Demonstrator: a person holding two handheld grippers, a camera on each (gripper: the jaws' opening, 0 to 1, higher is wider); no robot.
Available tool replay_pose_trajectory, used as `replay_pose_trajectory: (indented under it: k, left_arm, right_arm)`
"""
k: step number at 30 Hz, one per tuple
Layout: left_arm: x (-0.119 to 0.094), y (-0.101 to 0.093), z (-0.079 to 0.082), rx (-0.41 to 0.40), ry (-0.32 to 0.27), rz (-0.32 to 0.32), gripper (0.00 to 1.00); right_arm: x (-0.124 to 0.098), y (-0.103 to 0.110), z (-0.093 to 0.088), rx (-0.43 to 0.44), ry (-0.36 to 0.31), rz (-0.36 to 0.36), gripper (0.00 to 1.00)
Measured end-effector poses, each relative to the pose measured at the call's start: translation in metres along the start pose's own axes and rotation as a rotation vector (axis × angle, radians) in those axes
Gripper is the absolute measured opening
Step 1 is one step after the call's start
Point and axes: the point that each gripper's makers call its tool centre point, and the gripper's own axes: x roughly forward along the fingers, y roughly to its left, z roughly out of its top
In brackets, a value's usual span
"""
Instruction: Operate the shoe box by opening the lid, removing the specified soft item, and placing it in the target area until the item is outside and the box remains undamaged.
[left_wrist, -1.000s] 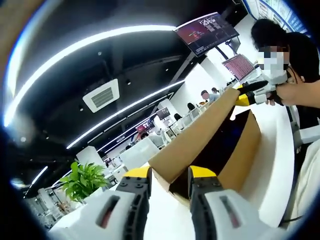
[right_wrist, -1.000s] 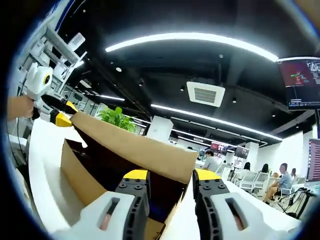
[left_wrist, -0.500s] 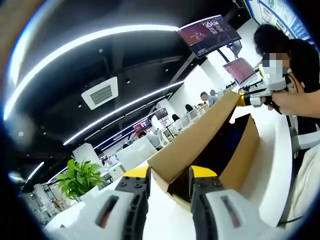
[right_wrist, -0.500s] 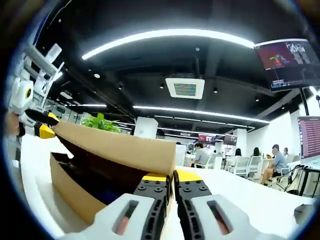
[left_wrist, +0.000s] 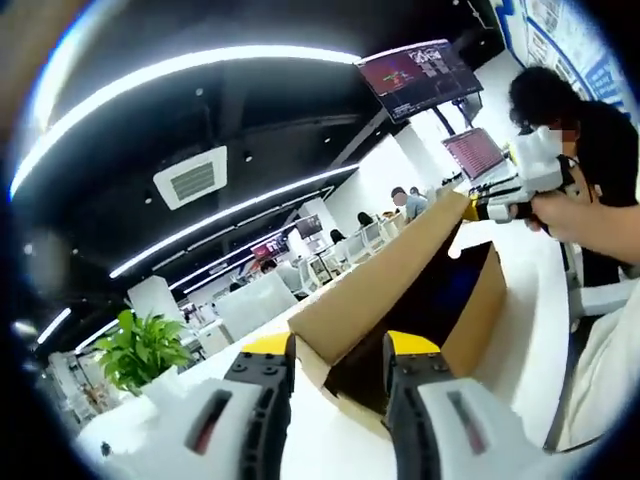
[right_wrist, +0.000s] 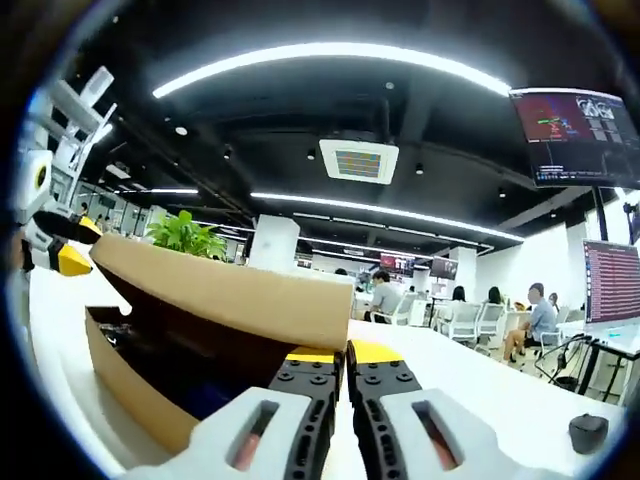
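Each gripper, left (left_wrist: 338, 352) and right (right_wrist: 346, 357), has 2 white moulded bodies with a recessed slot, ridged black jaws and yellow tip caps. The person (left_wrist: 590, 130) wears a dark top.

Shoe box (right_wrist: 240, 300): matt brown cardboard. Table (right_wrist: 470, 380): smooth, glossy white. Claw tips: yellow plastic.

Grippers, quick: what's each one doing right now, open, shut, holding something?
Left gripper: jaws apart around the lid corner of the shoe box, not clamped.
Right gripper: jaws together at the lid's edge; whether cardboard is pinched between them cannot be told.
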Motion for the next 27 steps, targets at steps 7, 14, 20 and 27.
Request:
replay_pose_trajectory:
  k: [7, 14, 20, 27]
  left_arm:
    - [-0.003, -0.003, 0.0, -0.046, -0.004, -0.024, 0.34]
    - [-0.012, -0.016, -0.018, 0.008, 0.078, -0.078, 0.33]
    - [-0.012, -0.026, -0.028, 0.013, 0.12, -0.143, 0.33]
    - [-0.014, -0.046, -0.03, 0.005, 0.195, -0.35, 0.27]
  right_arm:
    - [0.005, -0.001, 0.002, 0.065, 0.012, 0.01, 0.0]
    - [0.006, -0.003, 0.002, -0.015, 0.006, 0.007, 0.0]
    - [0.007, -0.003, 0.004, -0.031, -0.002, 0.023, 0.01]
    - [0.007, 0.0, 0.007, -0.084, -0.005, 0.025, 0.01]
